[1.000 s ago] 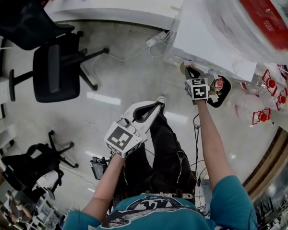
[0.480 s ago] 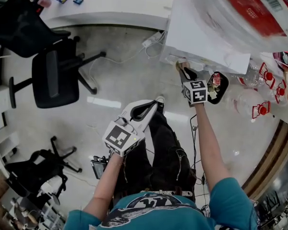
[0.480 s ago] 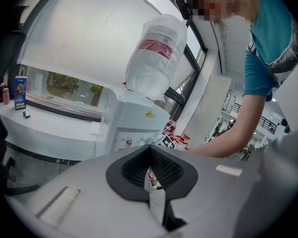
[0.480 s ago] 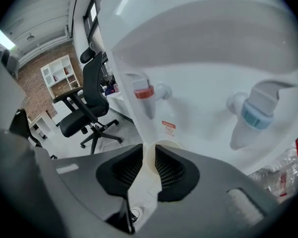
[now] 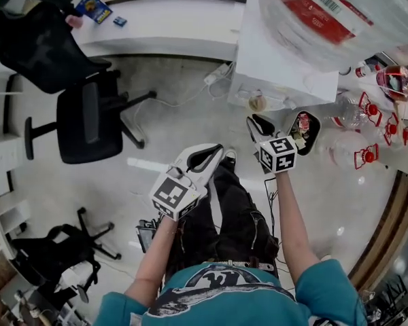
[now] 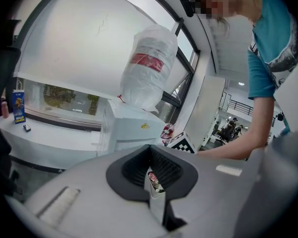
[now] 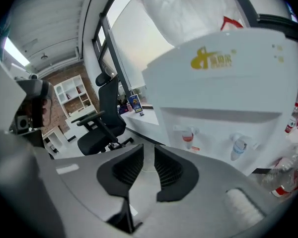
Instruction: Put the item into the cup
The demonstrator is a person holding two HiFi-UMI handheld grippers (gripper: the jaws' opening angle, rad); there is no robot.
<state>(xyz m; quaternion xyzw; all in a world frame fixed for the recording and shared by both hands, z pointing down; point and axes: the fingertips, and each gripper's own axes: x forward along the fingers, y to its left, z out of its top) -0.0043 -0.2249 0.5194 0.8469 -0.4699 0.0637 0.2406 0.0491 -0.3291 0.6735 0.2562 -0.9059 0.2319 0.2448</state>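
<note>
A small tan round thing, perhaps the cup [image 5: 258, 102], sits under the taps of the white water dispenser [image 5: 279, 60]. My right gripper [image 5: 257, 122] hangs just in front of it, apart from it. Its jaws are slightly apart with nothing between them, and floor shows through the gap of the right gripper [image 7: 149, 158]. The dispenser [image 7: 223, 93] fills that view. My left gripper [image 5: 209, 155] is held low over my legs. In its own view the pads of the left gripper [image 6: 151, 168] are closed to a thin slit. I see no item held.
A black oval container [image 5: 306, 131] with red and white contents lies right of the right gripper. Bottles with red caps [image 5: 367, 107] crowd the right. A black office chair [image 5: 88, 114] stands left, a white desk [image 5: 163, 22] at the back, and a cable [image 5: 190, 80] on the floor.
My right gripper has drawn back from the dispenser's taps toward me, and the tan thing stays there. The left gripper has hardly moved.
</note>
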